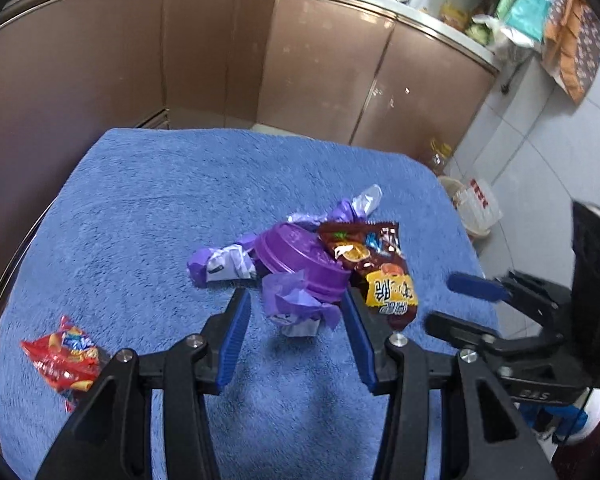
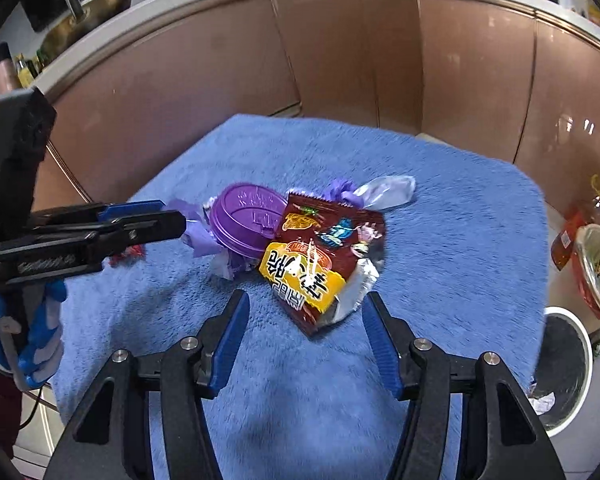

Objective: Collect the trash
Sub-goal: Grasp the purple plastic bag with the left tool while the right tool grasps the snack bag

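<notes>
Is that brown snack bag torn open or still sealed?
Torn open: the brown snack bag lies flat on the blue towel, its near end gaping and showing silver lining.

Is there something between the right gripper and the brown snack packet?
Nothing visible. The right gripper is open, and the brown snack packet lies just ahead of its fingers on the blue towel, with only bare towel between.

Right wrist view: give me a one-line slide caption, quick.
Right gripper open above a brown snack wrapper beside a purple lid on the blue towel.

purple lid (image 1: 300, 258) tilted | brown wrapper (image 2: 320, 256) touching | red packet (image 1: 66, 360) apart
</notes>
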Available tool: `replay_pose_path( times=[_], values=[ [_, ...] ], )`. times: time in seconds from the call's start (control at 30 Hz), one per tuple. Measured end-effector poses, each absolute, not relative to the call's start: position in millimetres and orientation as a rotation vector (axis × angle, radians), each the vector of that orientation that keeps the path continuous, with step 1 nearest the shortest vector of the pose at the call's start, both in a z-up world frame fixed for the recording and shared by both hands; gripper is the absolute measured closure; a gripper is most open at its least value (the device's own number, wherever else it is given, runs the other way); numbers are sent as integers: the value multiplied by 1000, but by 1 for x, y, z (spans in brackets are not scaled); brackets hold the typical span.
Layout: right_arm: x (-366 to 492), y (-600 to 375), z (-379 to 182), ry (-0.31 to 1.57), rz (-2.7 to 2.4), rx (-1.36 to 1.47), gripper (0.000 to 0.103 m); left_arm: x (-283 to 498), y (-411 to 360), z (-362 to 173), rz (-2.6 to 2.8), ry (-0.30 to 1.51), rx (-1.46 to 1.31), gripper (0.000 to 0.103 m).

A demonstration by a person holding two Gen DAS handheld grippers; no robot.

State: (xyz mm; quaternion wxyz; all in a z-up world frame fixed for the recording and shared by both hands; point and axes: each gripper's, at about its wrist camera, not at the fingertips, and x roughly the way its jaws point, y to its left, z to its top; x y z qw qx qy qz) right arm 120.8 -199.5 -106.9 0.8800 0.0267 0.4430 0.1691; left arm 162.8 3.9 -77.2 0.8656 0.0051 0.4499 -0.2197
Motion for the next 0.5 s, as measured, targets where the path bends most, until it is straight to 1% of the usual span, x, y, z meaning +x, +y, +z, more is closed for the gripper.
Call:
replay_pose_path(
  times=[0.07, 0.17, 0.2, 0.23, 0.3, 0.33, 0.37, 0.4, 0.43, 0.5],
  values=[
    [129, -194, -115, 936, 347, 43, 32, 166, 0, -82, -471, 951, 40, 58],
    [143, -187, -125, 952, 337, 35, 31, 168, -4, -87, -476, 952, 68, 59],
    [147, -186, -128, 955, 335, 34, 31, 170, -4, -88, -479, 953, 68, 61],
    [152, -183, -131, 960, 331, 30, 31, 171, -4, -89, -483, 956, 65, 67],
    [159, -180, -135, 967, 318, 15, 31, 173, -3, -90, -488, 958, 56, 71],
    [162, -179, -137, 970, 315, 10, 31, 174, -3, -91, -489, 958, 52, 76],
    [164, -179, -139, 972, 312, 10, 34, 175, -2, -91, -491, 961, 47, 79],
    [166, -179, -140, 974, 311, 13, 38, 176, -2, -91, -493, 962, 42, 80],
    [167, -180, -141, 977, 317, 20, 47, 176, -1, -92, -494, 960, 37, 81],
    [167, -179, -141, 977, 321, 21, 55, 176, 1, -92, -494, 959, 27, 85]
  ],
)
